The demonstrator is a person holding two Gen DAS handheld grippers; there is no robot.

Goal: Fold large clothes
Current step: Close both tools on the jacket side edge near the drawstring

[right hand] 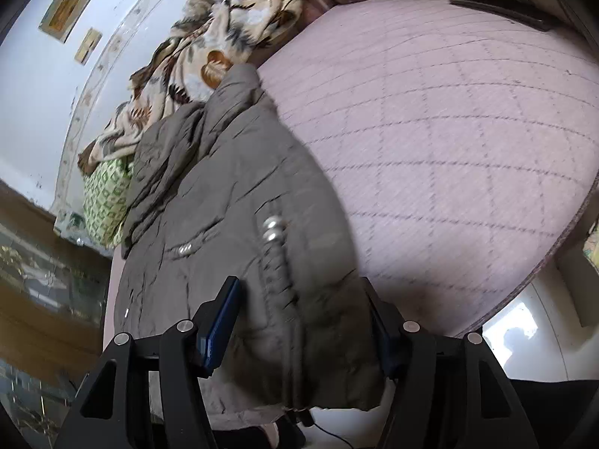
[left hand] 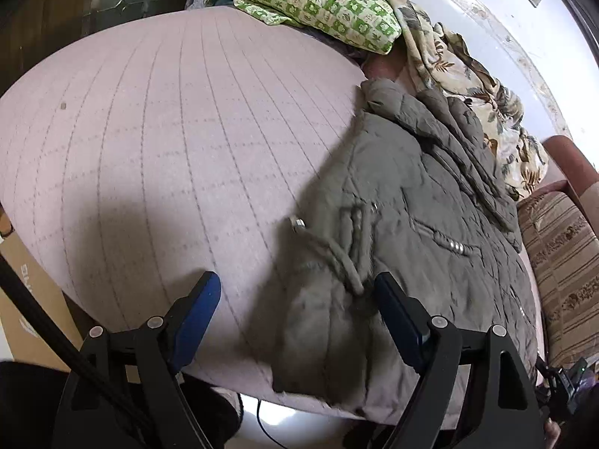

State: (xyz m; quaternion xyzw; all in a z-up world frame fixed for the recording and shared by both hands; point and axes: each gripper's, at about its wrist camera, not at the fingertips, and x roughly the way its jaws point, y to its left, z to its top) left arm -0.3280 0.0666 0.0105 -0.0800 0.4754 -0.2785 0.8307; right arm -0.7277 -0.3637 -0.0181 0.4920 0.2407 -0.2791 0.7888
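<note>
A large olive-grey padded jacket point(left hand: 411, 205) lies flat on the pink quilted bed cover point(left hand: 168, 131), collar toward the wall and hem at the near edge. A drawstring with a metal tip point(left hand: 297, 224) trails off its side. My left gripper point(left hand: 299, 299) hovers open over the jacket's near hem corner; its right finger is above the fabric and its left finger above bare cover. In the right wrist view the jacket point(right hand: 224, 205) fills the centre left. My right gripper point(right hand: 303, 318) is open over the other hem corner, with fabric lying between its fingers and not pinched.
A green patterned pillow point(left hand: 318, 3) and a floral blanket point(left hand: 468, 75) are heaped along the wall behind the jacket. A striped cushion point(left hand: 561, 262) borders the bed. A cardboard box point(left hand: 22, 299) and a cable point(left hand: 262, 422) lie on the floor below the bed edge.
</note>
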